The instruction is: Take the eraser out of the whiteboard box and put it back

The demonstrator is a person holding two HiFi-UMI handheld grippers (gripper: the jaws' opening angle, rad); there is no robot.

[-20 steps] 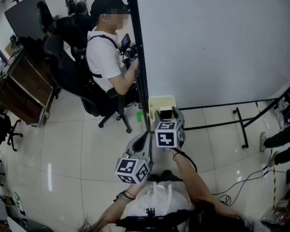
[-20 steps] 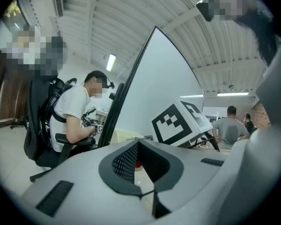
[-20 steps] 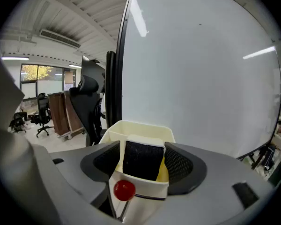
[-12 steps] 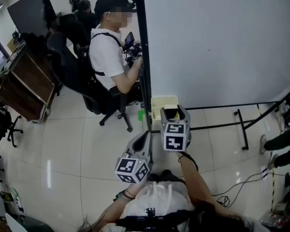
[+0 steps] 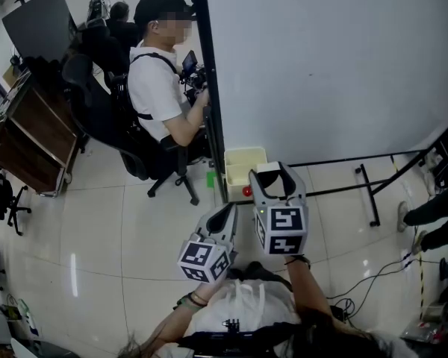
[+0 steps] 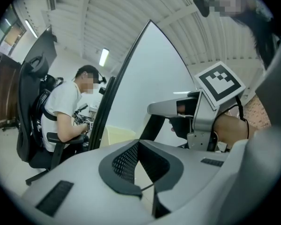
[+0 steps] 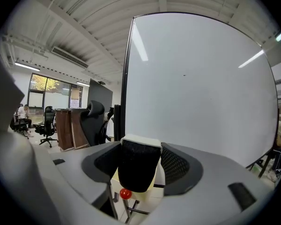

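Note:
My right gripper (image 5: 273, 179) is shut on the eraser (image 5: 268, 171), a white block with black felt, and holds it in the air just in front of the pale yellow whiteboard box (image 5: 242, 164). In the right gripper view the eraser (image 7: 138, 165) fills the gap between the jaws of the right gripper (image 7: 139, 149), with the box (image 7: 113, 183) behind and below it. The box hangs at the lower left corner of the whiteboard (image 5: 321, 58). My left gripper (image 5: 222, 218) stays lower left of the box, jaws together with nothing in them; it (image 6: 139, 146) looks toward the right gripper (image 6: 178, 109).
A small red ball (image 5: 246, 191) sits just below the box. The whiteboard's black stand feet (image 5: 366, 192) spread over the tiled floor. A seated person (image 5: 160, 88) works at the board's left edge, with office chairs (image 5: 97, 103) and a wooden cabinet (image 5: 26, 136) farther left.
My right gripper has drawn back from the box toward me and risen, with the eraser between its jaws. The box's opening now shows. The left gripper has stayed put.

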